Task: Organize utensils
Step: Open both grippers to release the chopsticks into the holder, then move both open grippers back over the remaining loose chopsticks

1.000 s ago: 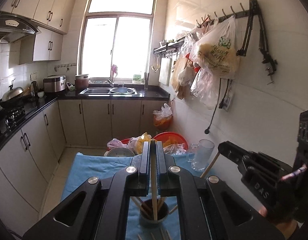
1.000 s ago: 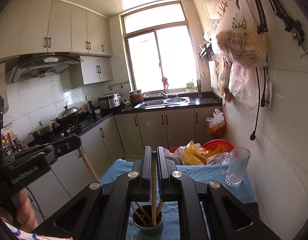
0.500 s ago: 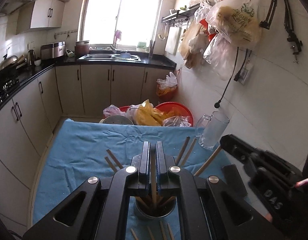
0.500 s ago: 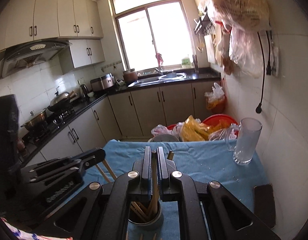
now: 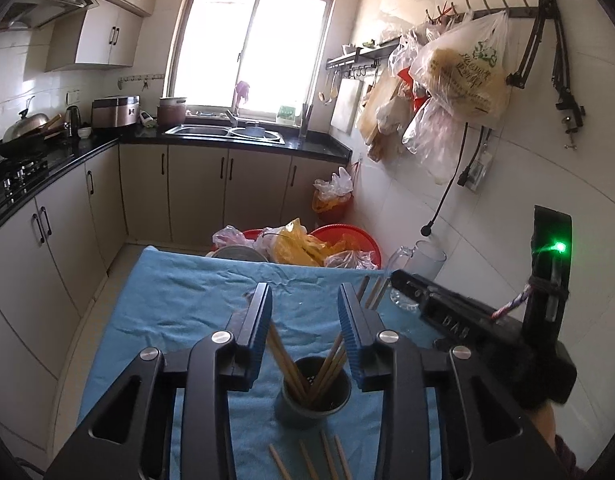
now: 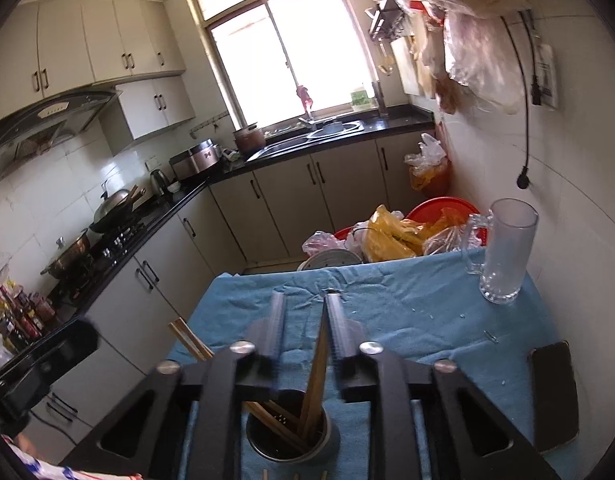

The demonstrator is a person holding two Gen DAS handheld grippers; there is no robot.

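Wooden chopsticks (image 5: 327, 364) stand in the cup (image 5: 315, 402); both grippers' fingers (image 5: 261, 322) are apart above it: withdraw straight up, then collect the loose sticks (image 5: 307, 458) beside the cup.

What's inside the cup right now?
The cup holds several wooden chopsticks leaning against its rim, and a perforated base shows between them. Their lower ends are hidden by the wall. More chopsticks lie outside on the cloth.

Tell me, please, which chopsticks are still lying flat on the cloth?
The loose chopsticks on the blue cloth nearest the camera; the others stand in the cup.
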